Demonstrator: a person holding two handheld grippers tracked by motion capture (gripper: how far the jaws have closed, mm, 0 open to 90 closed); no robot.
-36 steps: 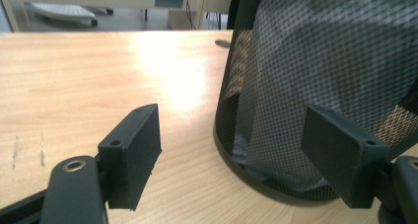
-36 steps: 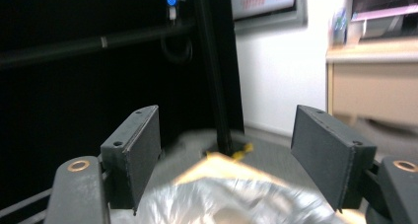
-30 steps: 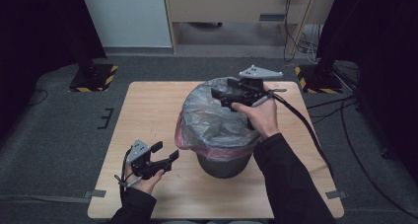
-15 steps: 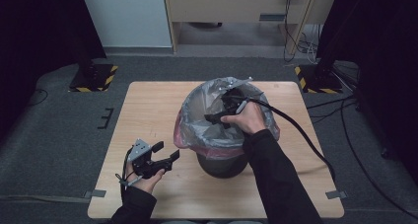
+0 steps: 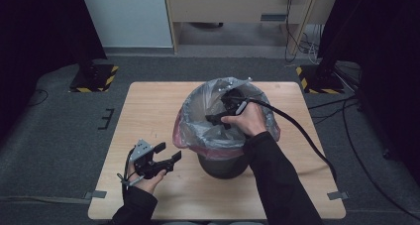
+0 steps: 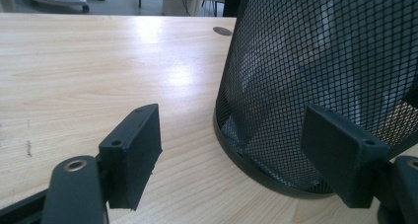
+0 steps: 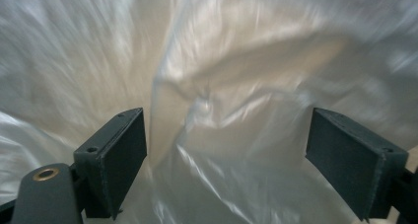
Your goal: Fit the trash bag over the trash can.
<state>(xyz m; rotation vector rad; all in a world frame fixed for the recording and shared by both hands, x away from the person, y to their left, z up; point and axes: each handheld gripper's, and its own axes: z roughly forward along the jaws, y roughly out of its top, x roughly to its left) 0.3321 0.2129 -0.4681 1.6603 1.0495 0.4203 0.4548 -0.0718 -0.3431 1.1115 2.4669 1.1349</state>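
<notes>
The bin [image 6: 315, 86] is black metal mesh, matt, lined with a thin, glossy, crinkled clear plastic bag [image 7: 212, 110]. The surface [image 6: 98, 71] is pale wood, smooth with soft sheen. Tongs [image 6: 236, 160] look matt black plastic.

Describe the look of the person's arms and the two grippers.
Both forearms wear dark long sleeves. The left gripper is black, topped by a grey three-cornered plate. The right gripper is black too, trailing a thick black cable. Each has two flat, blocky black jaws with small screw holes.
</notes>
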